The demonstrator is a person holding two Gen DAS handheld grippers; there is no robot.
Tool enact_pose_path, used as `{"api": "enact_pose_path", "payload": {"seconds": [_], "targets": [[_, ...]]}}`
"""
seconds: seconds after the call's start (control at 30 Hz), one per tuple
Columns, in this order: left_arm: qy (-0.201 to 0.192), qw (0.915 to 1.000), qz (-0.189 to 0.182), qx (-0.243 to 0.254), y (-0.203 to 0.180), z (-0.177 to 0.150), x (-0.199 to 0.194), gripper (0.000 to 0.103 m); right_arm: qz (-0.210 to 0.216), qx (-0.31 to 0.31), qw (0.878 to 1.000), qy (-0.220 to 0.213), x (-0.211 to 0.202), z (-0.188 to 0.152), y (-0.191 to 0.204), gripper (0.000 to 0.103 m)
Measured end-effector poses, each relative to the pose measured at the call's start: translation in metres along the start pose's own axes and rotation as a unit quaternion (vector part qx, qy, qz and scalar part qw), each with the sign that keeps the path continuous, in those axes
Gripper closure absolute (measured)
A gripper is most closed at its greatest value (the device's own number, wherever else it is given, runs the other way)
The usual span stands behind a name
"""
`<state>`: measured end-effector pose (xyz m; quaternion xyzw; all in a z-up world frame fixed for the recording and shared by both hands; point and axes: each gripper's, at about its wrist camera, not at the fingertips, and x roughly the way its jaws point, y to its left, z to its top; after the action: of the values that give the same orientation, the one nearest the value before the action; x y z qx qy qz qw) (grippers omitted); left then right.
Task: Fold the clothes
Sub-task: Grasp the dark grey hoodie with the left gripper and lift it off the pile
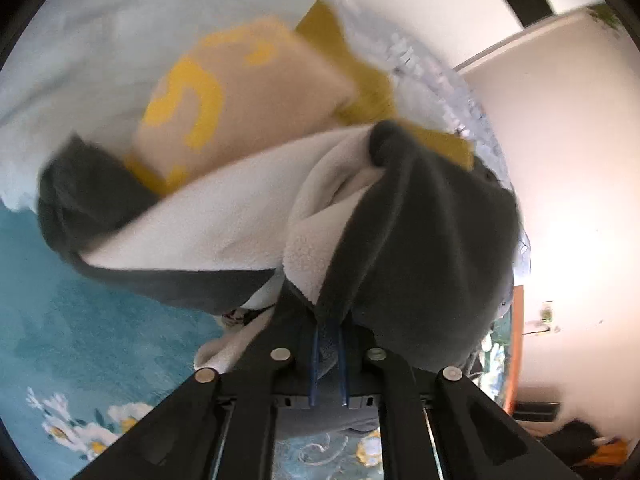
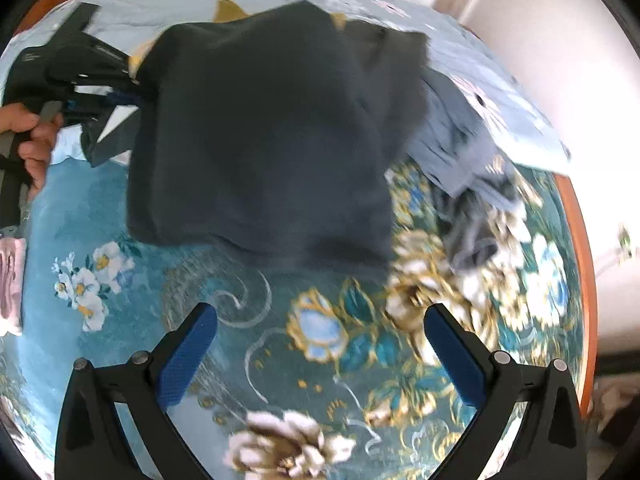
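A dark grey fleece garment with a white fuzzy lining hangs from my left gripper, whose blue pads are shut on its edge. In the right wrist view the same garment lies spread and blurred on the teal floral bed cover, with the left gripper at its left edge. My right gripper is open and empty, in front of the garment's near edge.
A folded beige and yellow garment lies behind the fleece. A crumpled grey-blue garment lies at the right. A pale blue sheet covers the far side. The bed's wooden edge runs along the right.
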<state>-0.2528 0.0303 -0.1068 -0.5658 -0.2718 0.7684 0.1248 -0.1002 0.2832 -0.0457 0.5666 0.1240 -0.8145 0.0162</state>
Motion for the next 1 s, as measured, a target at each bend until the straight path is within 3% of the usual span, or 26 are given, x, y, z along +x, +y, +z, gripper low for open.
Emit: {"api": "enact_pose_path", "payload": {"seconds": [0.13, 0.2, 0.33, 0.53, 0.7, 0.83, 1.0], "targets": [[-0.053, 0.9945, -0.076, -0.049, -0.003, -0.017, -0.070, 0.096, 0.014, 0.037, 0.999, 0.000, -0.025, -0.014, -0.017, 0.000], [-0.078, 0.9882, -0.114, -0.067, -0.001, -0.028, -0.115, 0.096, 0.048, 0.056, 0.997, 0.018, -0.034, -0.017, -0.019, 0.000], [-0.112, 0.9834, -0.126, -0.066, -0.004, -0.056, -0.190, 0.097, 0.063, 0.078, 0.995, -0.006, -0.069, -0.026, -0.022, 0.000], [-0.208, 0.9743, -0.080, -0.036, -0.006, -0.099, -0.309, 0.097, 0.085, 0.063, 0.994, -0.040, -0.116, -0.045, -0.018, 0.000], [-0.273, 0.9618, -0.012, 0.012, -0.035, -0.127, -0.404, 0.097, 0.119, 0.047, 0.990, -0.061, -0.137, -0.061, -0.020, 0.000], [-0.268, 0.9598, 0.049, 0.066, -0.079, -0.166, -0.415, 0.097, 0.144, 0.029, 0.986, -0.077, -0.144, -0.072, -0.033, 0.000], [-0.199, 0.9758, 0.060, 0.069, -0.113, -0.229, -0.338, 0.097, 0.155, 0.016, 0.985, -0.072, -0.142, -0.100, -0.063, 0.000]]}}
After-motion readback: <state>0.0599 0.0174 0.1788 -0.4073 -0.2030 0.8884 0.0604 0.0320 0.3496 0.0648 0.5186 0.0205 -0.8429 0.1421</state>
